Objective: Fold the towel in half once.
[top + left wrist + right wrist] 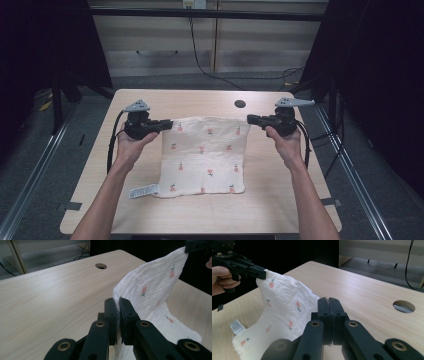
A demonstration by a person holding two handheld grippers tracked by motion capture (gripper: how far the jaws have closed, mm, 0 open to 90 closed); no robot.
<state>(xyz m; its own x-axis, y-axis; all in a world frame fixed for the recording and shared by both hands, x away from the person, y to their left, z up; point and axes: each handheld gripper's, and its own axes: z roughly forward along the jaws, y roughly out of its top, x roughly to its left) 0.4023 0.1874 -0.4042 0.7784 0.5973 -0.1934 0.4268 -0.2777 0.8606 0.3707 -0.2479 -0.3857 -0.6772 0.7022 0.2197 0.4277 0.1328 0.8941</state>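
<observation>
High view: the cloth (204, 155) is pinched at its far corners by the left gripper (167, 123) and right gripper (251, 119), apparently for folding; its near edge rests on the table (200, 212).

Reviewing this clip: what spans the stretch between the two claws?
The cloth's far edge: the left claw and right claw each pinch a far corner of the white fruit-print cloth, lifted between them in the high view.

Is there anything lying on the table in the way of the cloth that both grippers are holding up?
Nothing visible. The left gripper and right gripper each pinch a far corner of the cloth, and the table beyond it shows only bare wood and a round hole.
</observation>
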